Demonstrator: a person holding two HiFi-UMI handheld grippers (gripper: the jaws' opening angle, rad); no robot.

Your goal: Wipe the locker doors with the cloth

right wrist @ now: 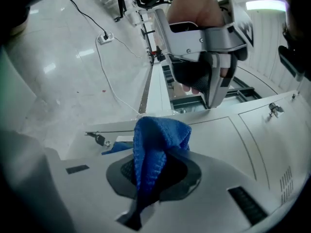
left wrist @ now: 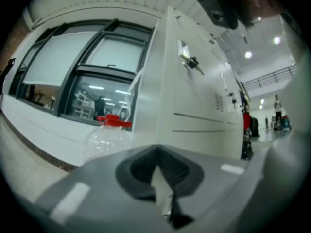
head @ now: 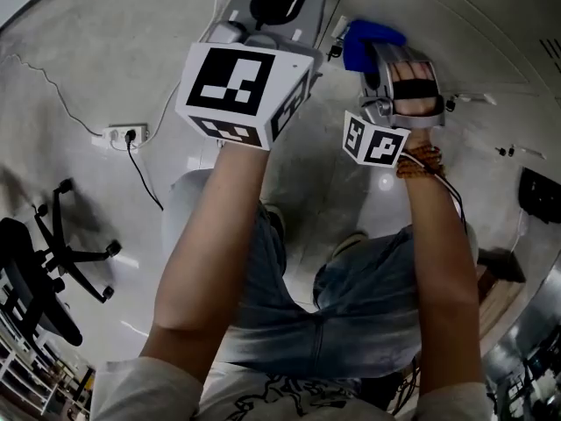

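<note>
Over on the left, the left gripper (left wrist: 164, 193) sits pressed together on nothing, clear bottle (left wrist: 106, 139) and white locker doors (left wrist: 194, 96) ahead; on the right, the right gripper (right wrist: 148, 188) pinches the blue cloth (right wrist: 158, 140), held near those doors.

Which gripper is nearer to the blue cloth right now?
Right. The right gripper has its jaws shut on the blue cloth. The left gripper, jaws together and empty, sits to the cloth's left without touching it.
</note>
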